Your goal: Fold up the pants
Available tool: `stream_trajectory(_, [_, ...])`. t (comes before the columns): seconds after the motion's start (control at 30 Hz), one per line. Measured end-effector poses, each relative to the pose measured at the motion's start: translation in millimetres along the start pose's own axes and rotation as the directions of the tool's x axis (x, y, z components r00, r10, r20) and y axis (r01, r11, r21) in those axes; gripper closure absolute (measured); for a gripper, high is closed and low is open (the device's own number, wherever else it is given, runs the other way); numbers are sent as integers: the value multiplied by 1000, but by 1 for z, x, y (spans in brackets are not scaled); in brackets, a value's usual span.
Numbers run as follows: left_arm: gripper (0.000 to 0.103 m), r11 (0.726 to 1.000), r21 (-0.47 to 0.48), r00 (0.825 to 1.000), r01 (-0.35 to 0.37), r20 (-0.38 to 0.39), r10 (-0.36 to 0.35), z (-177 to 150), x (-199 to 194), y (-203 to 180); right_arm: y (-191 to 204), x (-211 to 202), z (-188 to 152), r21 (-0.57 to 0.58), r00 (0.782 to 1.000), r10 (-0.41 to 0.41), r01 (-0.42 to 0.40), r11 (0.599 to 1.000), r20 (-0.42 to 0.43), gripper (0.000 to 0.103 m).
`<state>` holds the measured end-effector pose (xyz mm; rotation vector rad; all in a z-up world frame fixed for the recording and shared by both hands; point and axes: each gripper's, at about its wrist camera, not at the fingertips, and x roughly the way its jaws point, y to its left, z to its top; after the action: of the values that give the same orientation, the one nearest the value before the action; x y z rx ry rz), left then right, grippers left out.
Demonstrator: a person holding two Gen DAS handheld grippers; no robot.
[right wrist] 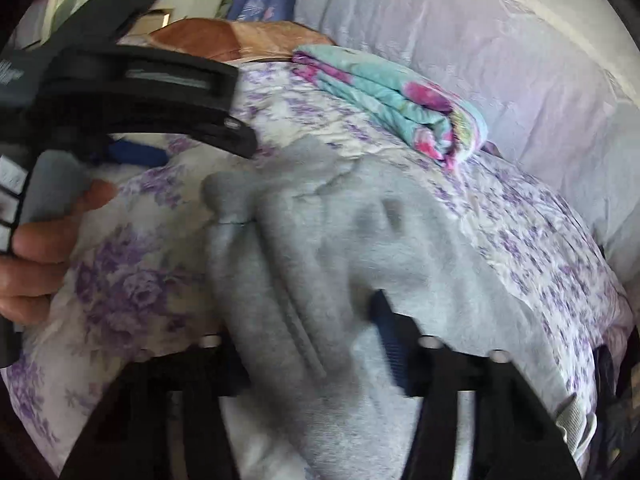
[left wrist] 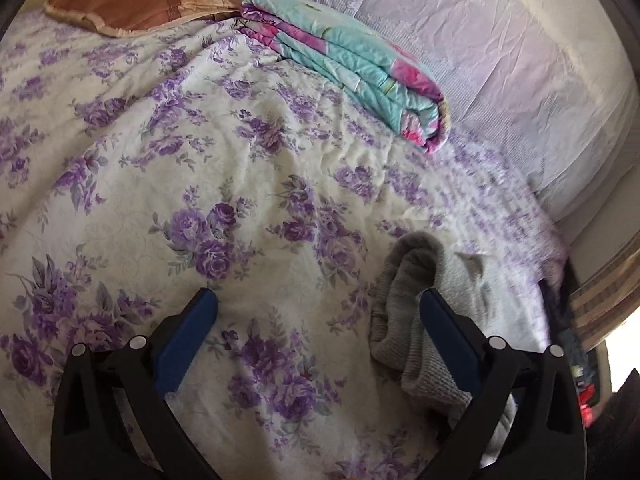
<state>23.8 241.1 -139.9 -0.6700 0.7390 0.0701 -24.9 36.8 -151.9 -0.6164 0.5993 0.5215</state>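
Right wrist view: grey knit sweatpants [right wrist: 320,248] lie bunched on the bed's white bedspread w/ purple flower print [right wrist: 132,280], cloth rising between the fingers of the right hand-held gripper [right wrist: 304,340]. Its blue-padded finger [right wrist: 386,336] sits against the fabric on one side; the other finger is buried under the grey folds. Frame is blurred, so I can't tell for sure if the pads are pinching the cloth or just straddling it; jaws look partly drawn in around it.

Left wrist view: left hand-held gripper [left wrist: 316,308] has its jaws wide apart, nothing between them but bedspread. The pants' ribbed grey edge [left wrist: 416,312] lies just beside and partly behind its right-side finger, not inside the gap.

In the right view the person's hand [right wrist: 44,240] shows at the left edge, holding the left tool.

Further back: folded turquoise-and-pink floral quilt [left wrist: 352,68] near the far edge of the bed, brown-and-tan pillow [left wrist: 132,4] behind it, pale lilac curtain [left wrist: 460,32] beyond.

Step, as I read it: early, taking hold of the garment, prob. to lift and spread it flat; no fold made yet. Next needs a firm right grip, then the left shifted over onto the ribbed edge so both ends can be pulled taut.
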Motion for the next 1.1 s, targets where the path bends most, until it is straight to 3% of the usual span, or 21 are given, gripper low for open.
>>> stream_trajectory(0.03, [4,999,-18,999,38,8,-38,1,-4,4,-5,-3,0,27,1000,24,-24,999,11,71])
stream_trajectory(0.13, [4,989,-46,990,141,8,-141,4,-13,7,-18,-11,-1,100,998,57,-61,993,39,74])
stream_trajectory(0.2, [4,966,-67,967,250,-25,-252,8,-19,5,-22,-15,-3,123,996,57,-64,990,62,74])
stream_trajectory(0.23, [4,946,-88,948,311,-46,-316,10,-20,3,-23,-16,-4,133,996,55,-64,989,73,74])
stream_trajectory(0.3, [4,879,-162,877,449,-111,-468,12,-15,0,-28,-19,-5,151,994,51,-65,986,93,74])
stream_trajectory(0.33, [4,836,-207,828,507,-153,-540,11,-9,-3,-29,-20,-6,164,993,49,-66,984,105,74])
stream_trajectory(0.37, [4,815,-232,801,530,-179,-572,9,-4,-6,-31,-22,-7,177,993,49,-68,982,111,74])
stream_trajectory(0.4, [4,809,-245,786,535,-206,-582,7,1,-10,-33,-24,-8,189,992,50,-72,979,120,75])
stream_trajectory(0.47, [4,834,-229,797,502,-251,-549,3,11,-20,-37,-28,-9,196,989,46,-72,978,138,75])
stream_trajectory(0.5, [4,836,-228,793,500,-267,-547,2,16,-25,-38,-29,-9,195,988,44,-72,978,145,75])
stream_trajectory(0.63, [4,761,-247,676,600,-352,-648,0,39,-57,-36,-32,-14,185,987,42,-71,980,156,75])
stream_trajectory(0.7, [6,777,-239,692,582,-357,-627,4,51,-65,-35,-34,-16,176,986,40,-69,982,162,75])
stream_trajectory(0.73, [22,781,-234,697,580,-355,-624,5,56,-68,-34,-35,-17,171,987,36,-63,983,158,73])
stream_trajectory(0.77, [28,785,-220,697,579,-368,-616,5,61,-73,-33,-36,-17,156,989,14,-38,987,149,71])
stream_trajectory(0.8, [40,787,-207,699,581,-369,-613,6,61,-74,-30,-42,-18,127,987,-41,21,992,158,58])
stream_trajectory(0.83, [46,777,-202,687,597,-372,-625,7,60,-76,-26,-49,-18,107,978,-105,86,991,181,36])
stream_trajectory(0.87, [46,770,-205,678,604,-377,-631,9,57,-77,-22,-59,-18,84,961,-163,148,986,222,29])
stream_trajectory(0.93, [49,763,-202,669,615,-380,-639,15,49,-78,-10,-78,-14,20,939,-168,170,985,299,27])
stream_trajectory(1.0, [50,763,-193,667,617,-387,-637,19,43,-82,1,-84,-8,-27,932,-155,173,985,327,27])
stream_trajectory(1.1, [50,764,-173,660,622,-409,-630,23,36,-91,24,-70,0,-125,908,-248,304,944,338,27])
